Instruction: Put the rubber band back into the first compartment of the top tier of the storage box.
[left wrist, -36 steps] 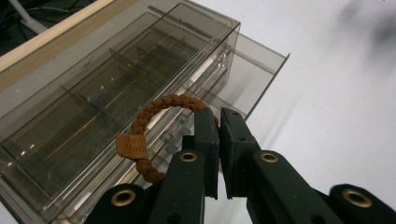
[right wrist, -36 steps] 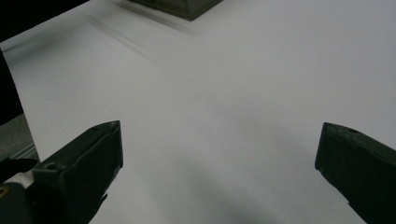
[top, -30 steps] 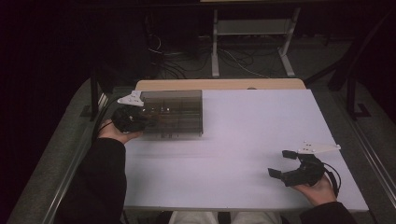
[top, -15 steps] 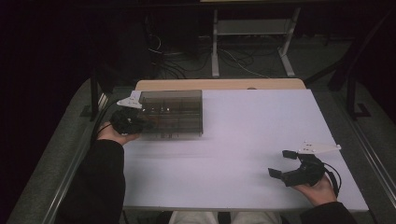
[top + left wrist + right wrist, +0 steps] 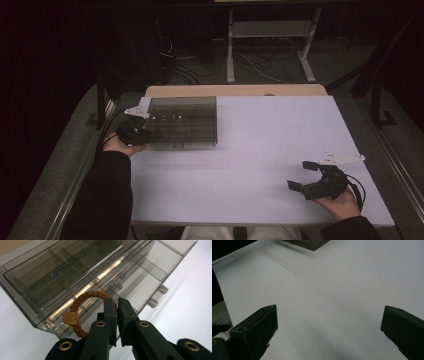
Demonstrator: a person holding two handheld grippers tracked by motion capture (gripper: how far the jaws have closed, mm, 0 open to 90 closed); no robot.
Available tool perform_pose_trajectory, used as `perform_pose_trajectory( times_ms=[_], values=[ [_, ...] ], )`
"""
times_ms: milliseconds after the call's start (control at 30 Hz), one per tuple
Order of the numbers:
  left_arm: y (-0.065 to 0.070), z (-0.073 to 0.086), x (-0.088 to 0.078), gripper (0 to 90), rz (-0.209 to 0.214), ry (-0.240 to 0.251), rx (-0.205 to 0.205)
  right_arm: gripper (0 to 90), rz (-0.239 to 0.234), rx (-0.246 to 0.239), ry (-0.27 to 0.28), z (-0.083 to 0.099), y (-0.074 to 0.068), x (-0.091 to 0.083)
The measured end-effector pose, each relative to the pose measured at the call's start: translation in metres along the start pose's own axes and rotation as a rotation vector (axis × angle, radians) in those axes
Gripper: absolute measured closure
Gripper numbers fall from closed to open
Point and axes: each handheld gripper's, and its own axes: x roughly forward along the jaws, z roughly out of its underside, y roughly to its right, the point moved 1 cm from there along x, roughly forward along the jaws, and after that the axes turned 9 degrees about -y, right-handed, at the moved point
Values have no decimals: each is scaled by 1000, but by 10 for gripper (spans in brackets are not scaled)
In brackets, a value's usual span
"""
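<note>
A smoky clear plastic organiser box with several compartments stands at the table's far left. My left gripper is at the box's left end, shut on a brown braided bracelet with a small tan tag. In the left gripper view the bracelet's loop curls up to the left of the fingertips, in front of the box. My right gripper rests at the near right of the table in a hand, jaws wide open with nothing between them; in the right gripper view its black pads stand far apart over bare white table.
The white table top has a wooden strip along its far edge. Metal rails run along both sides. A desk frame and cables lie on the dark floor beyond. A dark sleeve lies along the near left.
The left gripper has sunk slightly beside the box's left end, still holding the bracelet. The right gripper has stayed where it was.
</note>
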Motion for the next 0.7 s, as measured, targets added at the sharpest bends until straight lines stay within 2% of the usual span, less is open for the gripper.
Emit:
perform_pose_trajectory(
  times_ms=[167, 333, 400, 533, 700],
  values=[
    [-2, 1, 2, 822, 0, -5, -22, 2, -1, 0, -1, 0, 0, 0],
    [-1, 1, -1, 766, 7, 19, -25, 2, -1, 0, 0, 0, 0, -1],
    [0, 0, -3, 742, 15, 44, -24, 2, 0, 0, 0, 0, 0, 0],
    [3, -1, -9, 645, 14, 56, -15, 2, -1, 1, 0, 0, 0, -1],
    [13, -3, -17, 468, 12, 97, 9, 2, -1, 3, -1, 0, 0, -1]
  ],
)
